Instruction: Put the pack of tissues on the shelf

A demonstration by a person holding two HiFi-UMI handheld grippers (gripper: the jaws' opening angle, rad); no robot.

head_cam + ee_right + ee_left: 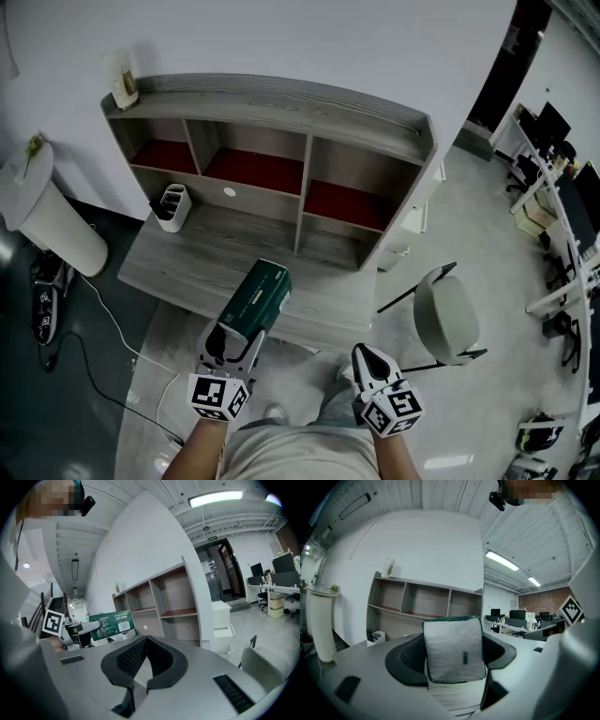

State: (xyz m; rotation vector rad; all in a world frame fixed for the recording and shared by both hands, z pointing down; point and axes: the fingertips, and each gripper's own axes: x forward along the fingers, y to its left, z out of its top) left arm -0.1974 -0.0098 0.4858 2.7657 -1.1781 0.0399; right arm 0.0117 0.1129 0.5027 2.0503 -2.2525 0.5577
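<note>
A green pack of tissues [256,298] juts forward from my left gripper [230,343], which is shut on its near end. In the left gripper view the pack's pale end [454,648] sits wedged between the two dark jaws. The pack hovers over the front edge of the grey wooden desk [206,258]. Behind it stands the shelf [281,155] with three open compartments with red floors. My right gripper [372,367] hangs lower right, off the desk, its jaws closed tip to tip with nothing between them [143,641]. The right gripper view also catches the pack [111,624] at its left.
A white pen holder [172,206] stands on the desk's left part. A small cup [123,87] sits on the shelf's top left. A white bin [49,211] stands left of the desk, a grey chair [446,317] at the right. Cables lie on the floor.
</note>
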